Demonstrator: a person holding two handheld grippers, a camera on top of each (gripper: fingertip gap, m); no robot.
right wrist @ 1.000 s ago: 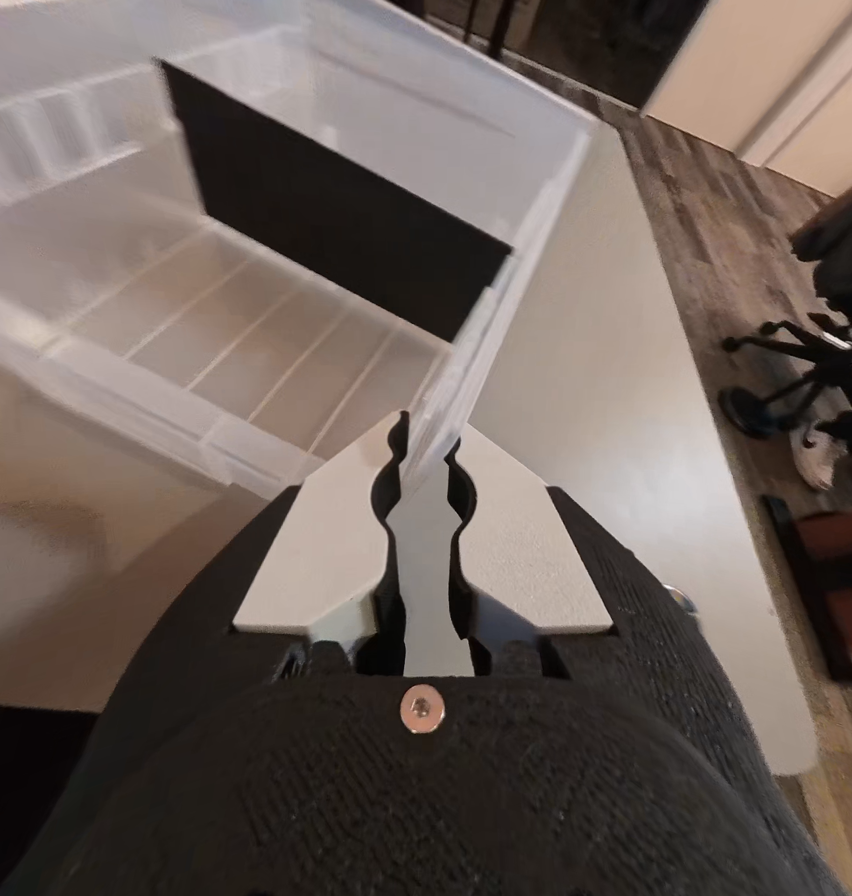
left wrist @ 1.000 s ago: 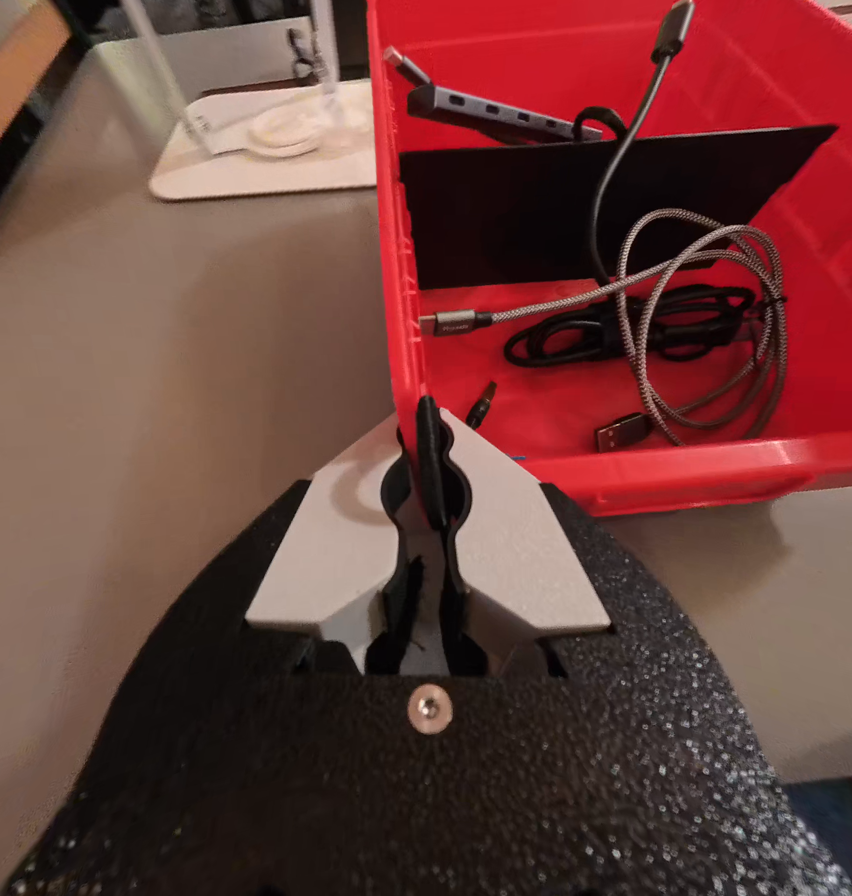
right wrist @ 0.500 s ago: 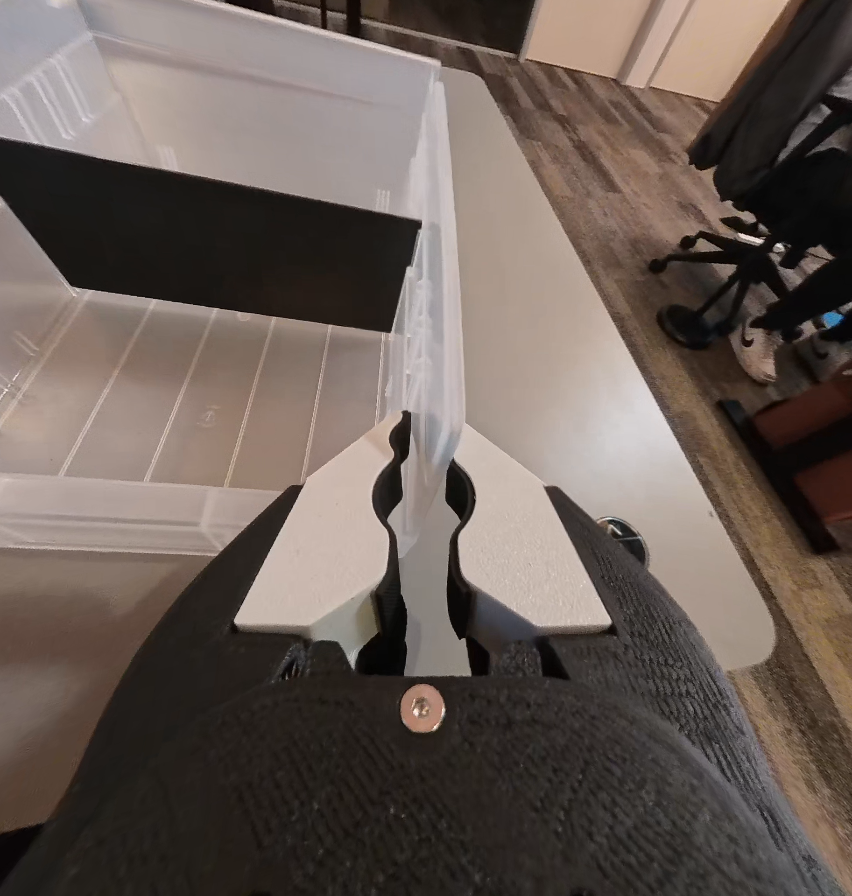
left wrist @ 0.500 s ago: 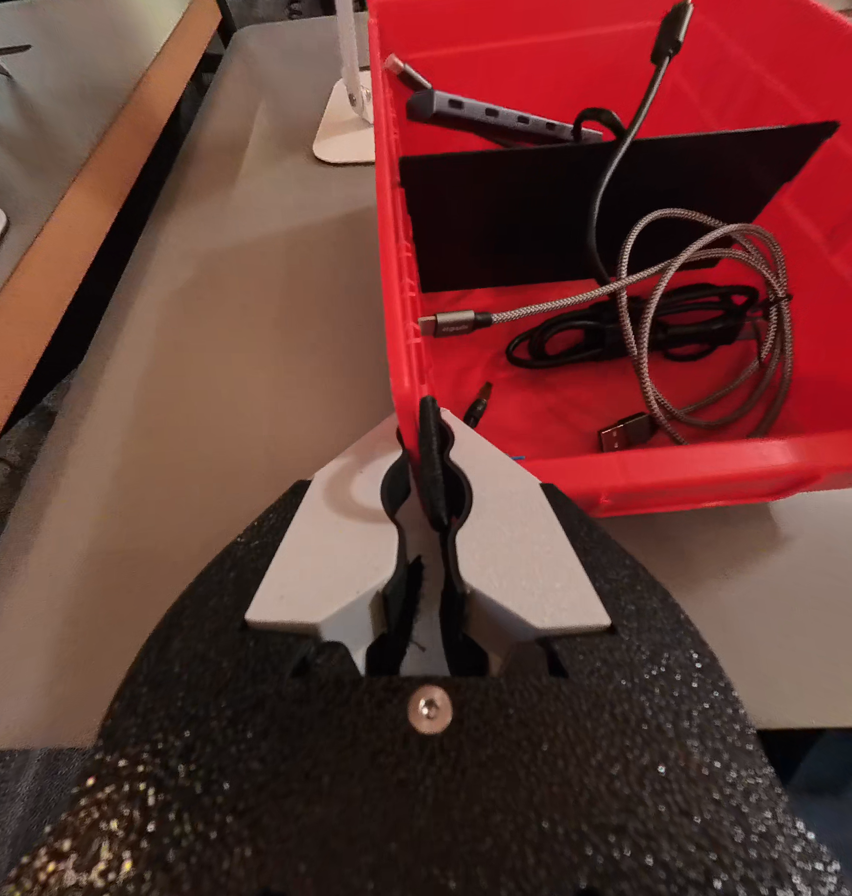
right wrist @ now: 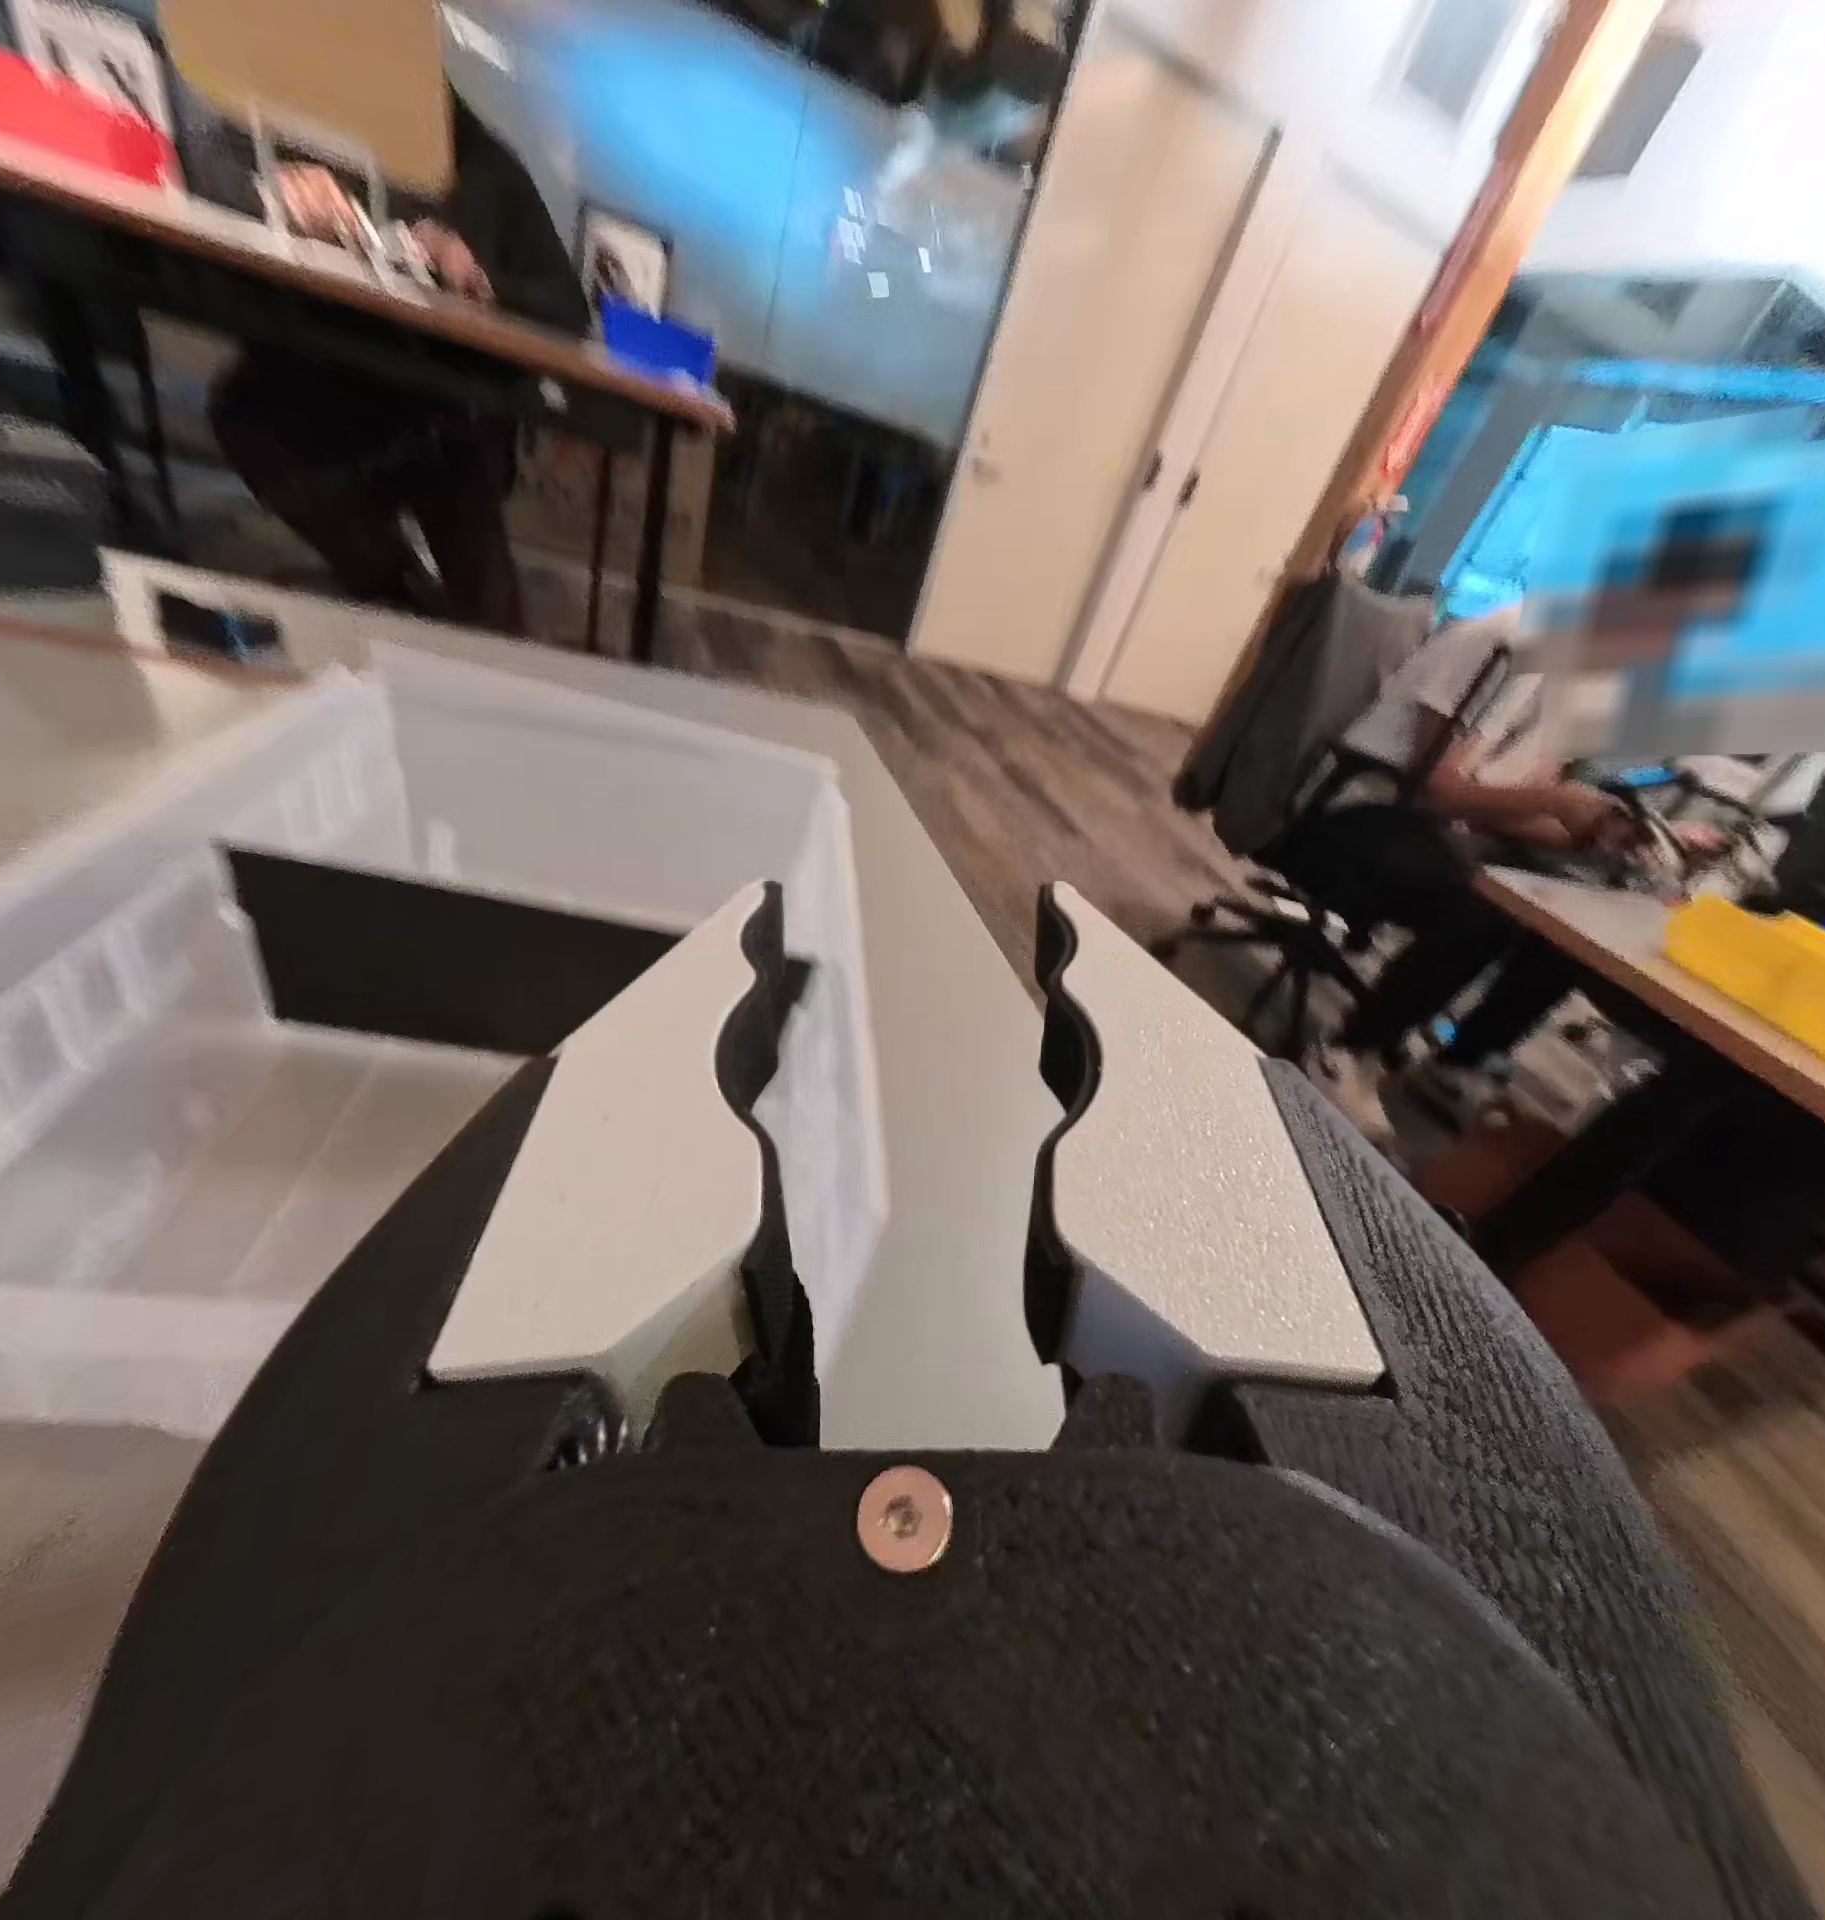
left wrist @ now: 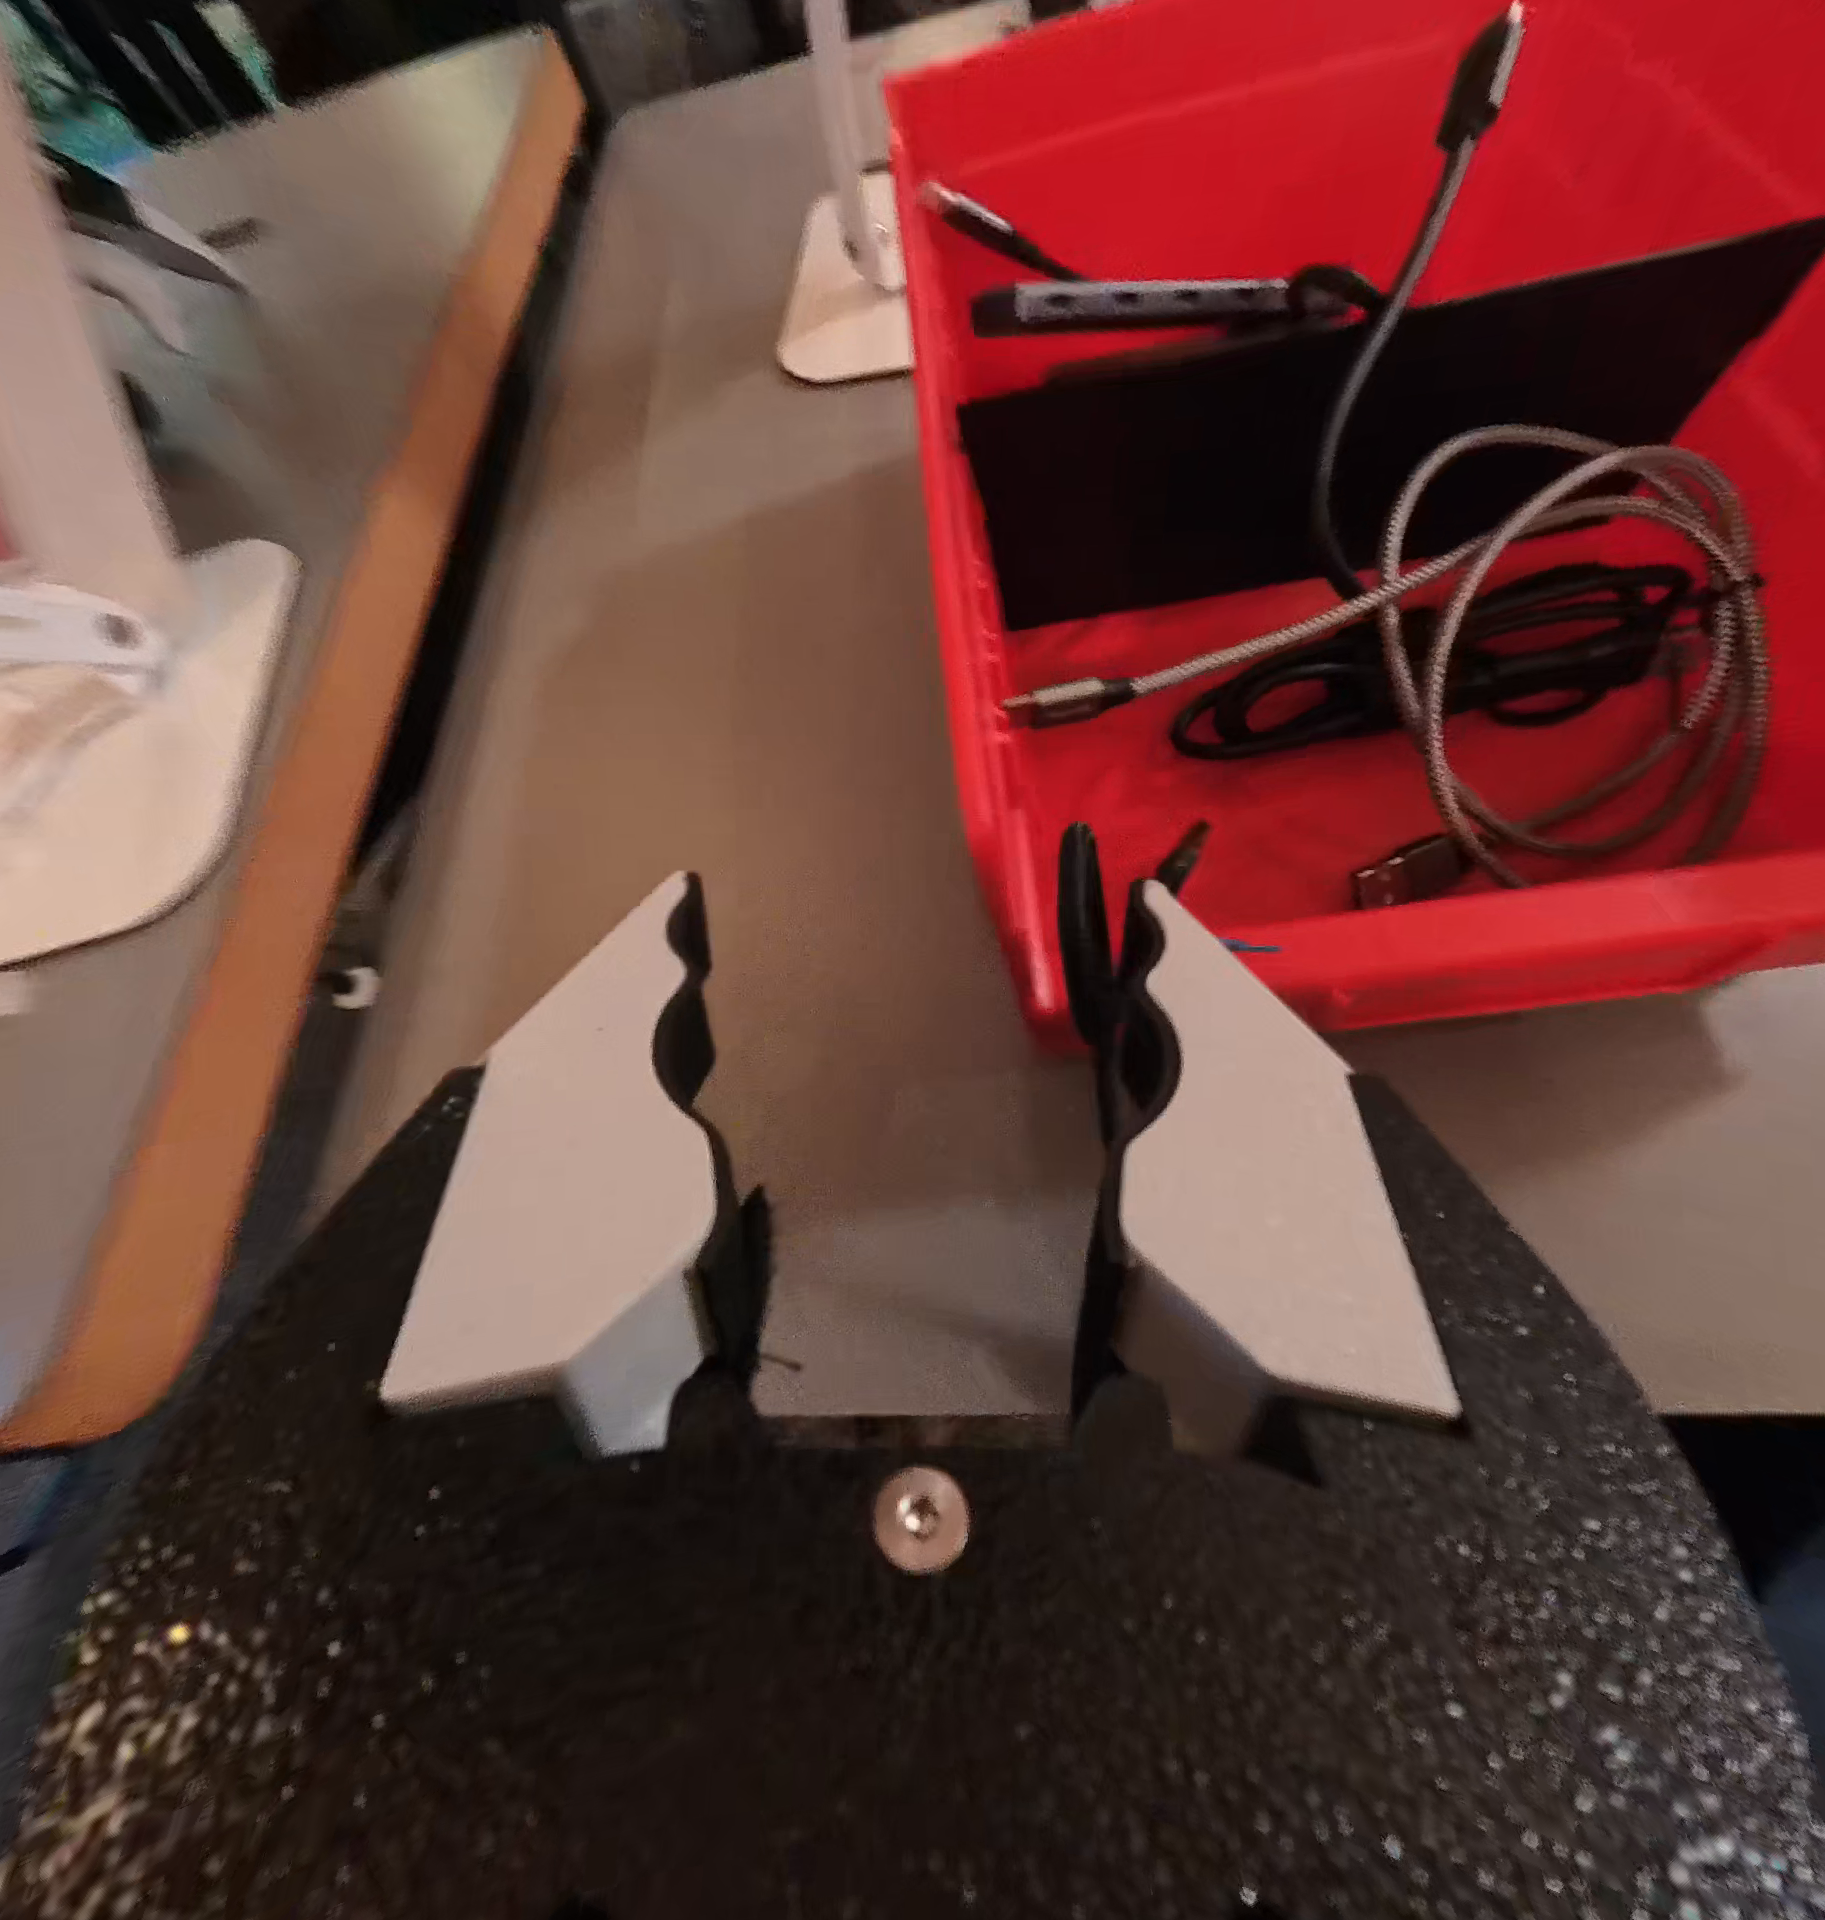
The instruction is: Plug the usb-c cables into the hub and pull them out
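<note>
A red bin [left wrist: 1510, 956] stands on the grey table at the right of the left wrist view. A grey USB hub [left wrist: 1136, 303] leans in its far compartment behind a black divider [left wrist: 1303, 457]. A grey braided cable [left wrist: 1573, 644] and a coiled black cable [left wrist: 1427, 675] lie in the near compartment. My left gripper [left wrist: 913, 894] is open and empty, just off the bin's near left corner. My right gripper [right wrist: 908, 904] is open and empty, beside the right wall of a clear plastic bin [right wrist: 835, 1039] with a black divider [right wrist: 420, 956].
A white stand base [left wrist: 846, 301] sits behind the red bin. A second desk with white objects [left wrist: 108, 727] lies to the left across a gap. In the right wrist view a person on an office chair [right wrist: 1407, 831] sits at a desk, with wood floor between.
Both grippers have opened. The left let go of the red bin's corner and drew back left. The right released the clear bin's wall and tilted up toward the room.
</note>
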